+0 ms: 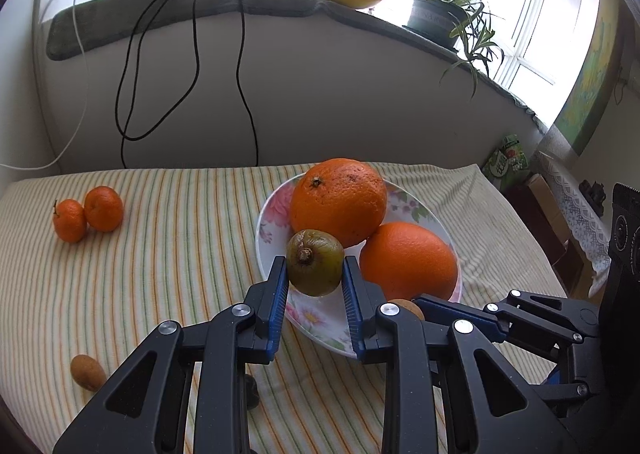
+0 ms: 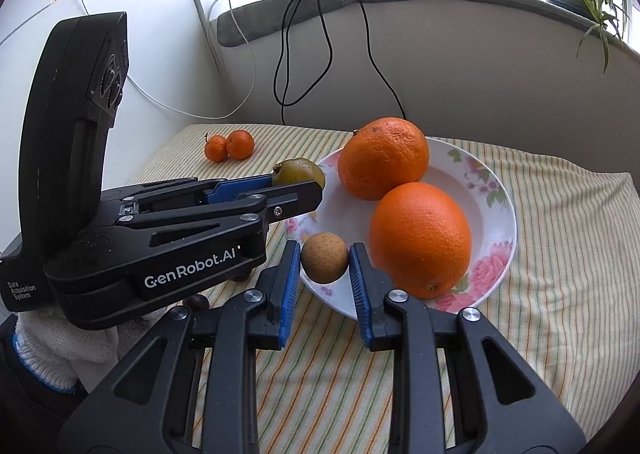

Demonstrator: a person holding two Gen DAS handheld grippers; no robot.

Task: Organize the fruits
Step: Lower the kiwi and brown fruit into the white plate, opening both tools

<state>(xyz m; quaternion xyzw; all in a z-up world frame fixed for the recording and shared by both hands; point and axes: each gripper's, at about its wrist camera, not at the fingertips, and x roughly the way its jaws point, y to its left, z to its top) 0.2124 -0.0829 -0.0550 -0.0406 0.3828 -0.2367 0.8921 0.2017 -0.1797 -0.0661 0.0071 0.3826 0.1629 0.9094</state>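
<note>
1. Left gripper (image 1: pixel 315 268) was clamped on a green-brown fruit (image 1: pixel 315 262) over the floral plate (image 1: pixel 267 214).
2. Right gripper (image 2: pixel 325 260) gripped a small brown fruit (image 2: pixel 324 258) at the plate's near rim.
3. Step: delivery. Next I'd release both beside the two oranges (image 2: pixel 383 158).

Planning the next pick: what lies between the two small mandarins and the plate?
Only bare striped cloth between the mandarins and the plate, clearest in the left wrist view.
</note>
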